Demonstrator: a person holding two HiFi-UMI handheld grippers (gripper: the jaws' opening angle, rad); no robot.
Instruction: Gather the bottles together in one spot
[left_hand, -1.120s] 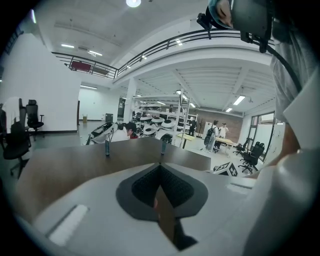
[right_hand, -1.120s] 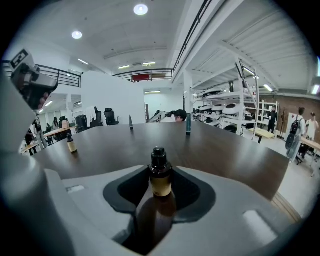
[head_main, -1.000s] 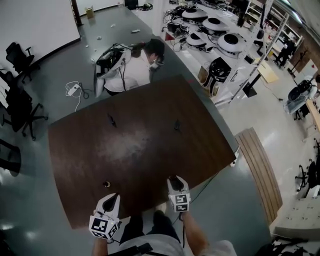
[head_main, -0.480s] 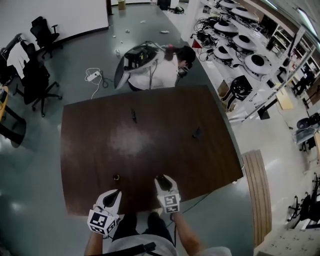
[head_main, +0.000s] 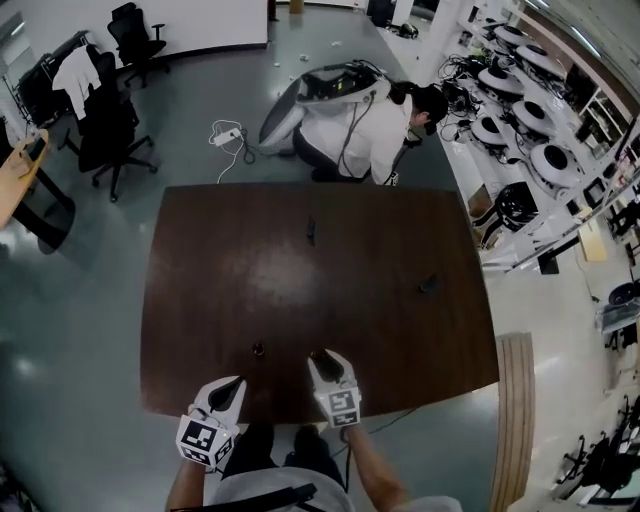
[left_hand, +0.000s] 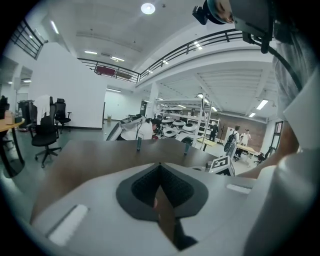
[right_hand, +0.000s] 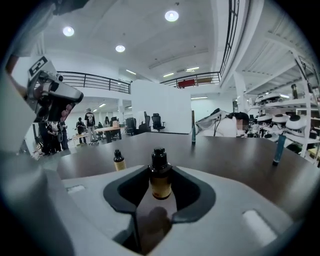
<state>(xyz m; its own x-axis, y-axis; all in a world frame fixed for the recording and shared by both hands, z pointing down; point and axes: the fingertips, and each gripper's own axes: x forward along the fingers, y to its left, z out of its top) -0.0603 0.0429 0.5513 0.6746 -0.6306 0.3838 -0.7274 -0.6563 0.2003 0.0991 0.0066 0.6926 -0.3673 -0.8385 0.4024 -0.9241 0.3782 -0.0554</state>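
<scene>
4 bottles, 2 grippers, 1 table (head_main: 390, 330). your right gripper (head_main: 321, 356) pinches amber bottle (right_hand: 160, 180) over table's near edge. small bottle (head_main: 258, 349) beside it. slim bottle (head_main: 311, 231) and teal bottle (head_main: 428, 284) sit toward table's far side. left gripper (head_main: 234, 383) is pressed together at table's near edge. since 1 second ago, right gripper has come closer to small bottle.

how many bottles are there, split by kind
small amber bottle: 2
tall slim teal bottle: 2
total: 4
</scene>
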